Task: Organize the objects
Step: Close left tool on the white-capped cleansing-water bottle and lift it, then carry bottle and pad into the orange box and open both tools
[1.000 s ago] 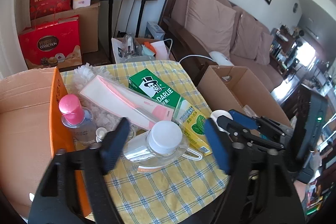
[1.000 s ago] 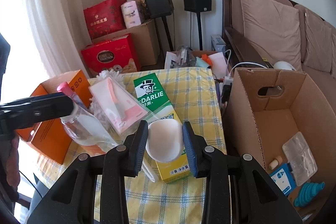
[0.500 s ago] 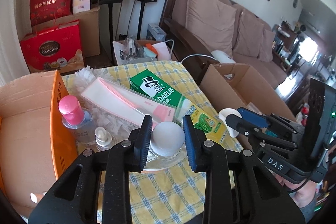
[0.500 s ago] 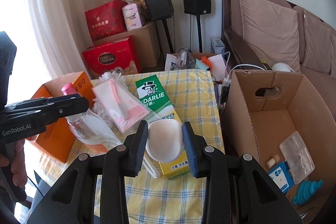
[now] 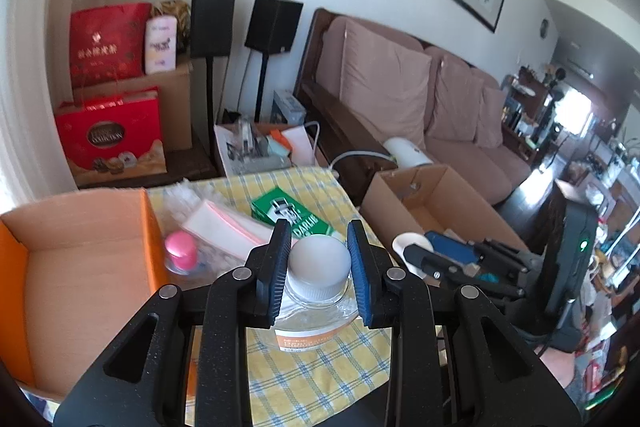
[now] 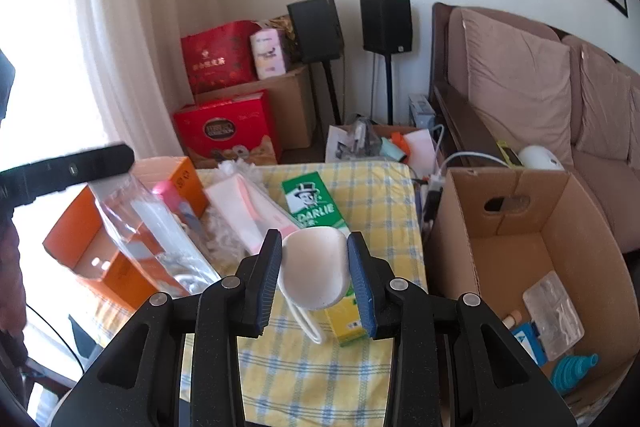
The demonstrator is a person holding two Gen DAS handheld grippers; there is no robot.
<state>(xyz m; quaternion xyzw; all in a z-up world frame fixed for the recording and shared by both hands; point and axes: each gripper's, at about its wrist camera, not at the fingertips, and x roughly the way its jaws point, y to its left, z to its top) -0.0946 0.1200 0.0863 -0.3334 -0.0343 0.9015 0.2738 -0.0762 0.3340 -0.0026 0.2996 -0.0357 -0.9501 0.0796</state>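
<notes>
bottle [image 5: 316, 287] cap clamped between left hand-held gripper [image 5: 319, 267] fingers.

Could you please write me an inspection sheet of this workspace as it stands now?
Surface: table under a yellow checked cloth.
Job's things: clear bottle with white cap; white scoop; green Darlie box; pink-capped bottle; orange box; brown carton holding small items.
Clutter: pink-edged plastic packet.
Grippers: left tool shut on the bottle's cap; right tool shut on the scoop.
Cables: white cable beside the carton.
Surroundings: sofa, two speakers, red gift bags.
</notes>
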